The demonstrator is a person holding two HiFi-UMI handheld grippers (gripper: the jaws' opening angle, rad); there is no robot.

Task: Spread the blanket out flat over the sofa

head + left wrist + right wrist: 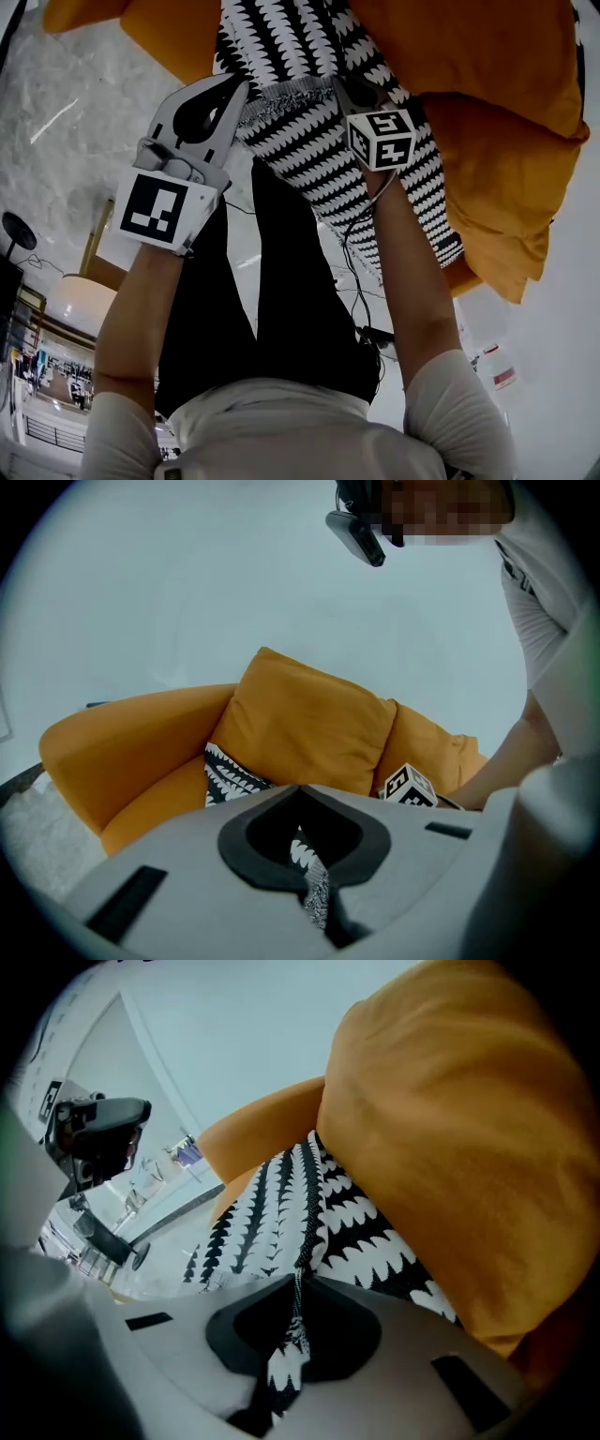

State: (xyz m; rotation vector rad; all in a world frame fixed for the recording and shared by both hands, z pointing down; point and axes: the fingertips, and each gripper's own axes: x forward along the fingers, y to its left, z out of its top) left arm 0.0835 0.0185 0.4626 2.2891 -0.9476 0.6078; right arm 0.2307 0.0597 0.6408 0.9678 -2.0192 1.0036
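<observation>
The black-and-white patterned blanket (pixel 309 84) lies over the seat of the orange sofa (pixel 506 178). My left gripper (pixel 242 94) is shut on the blanket's fringed near edge (pixel 314 888). My right gripper (pixel 349 94) is also shut on that edge, a fold of the blanket (pixel 291 1344) pinched between its jaws. Both grippers sit side by side at the sofa's front. In the right gripper view the blanket (pixel 281 1213) runs away beside an orange cushion (pixel 469 1147). The left gripper view shows the blanket (pixel 230 775) under the back cushion (pixel 309 724).
Pale marble floor (pixel 75 141) surrounds the sofa. A cable (pixel 352 272) hangs from the right gripper along my arm. The sofa's armrest (pixel 122 742) curves at the left in the left gripper view. The right gripper's marker cube (pixel 408 786) shows beside the cushions.
</observation>
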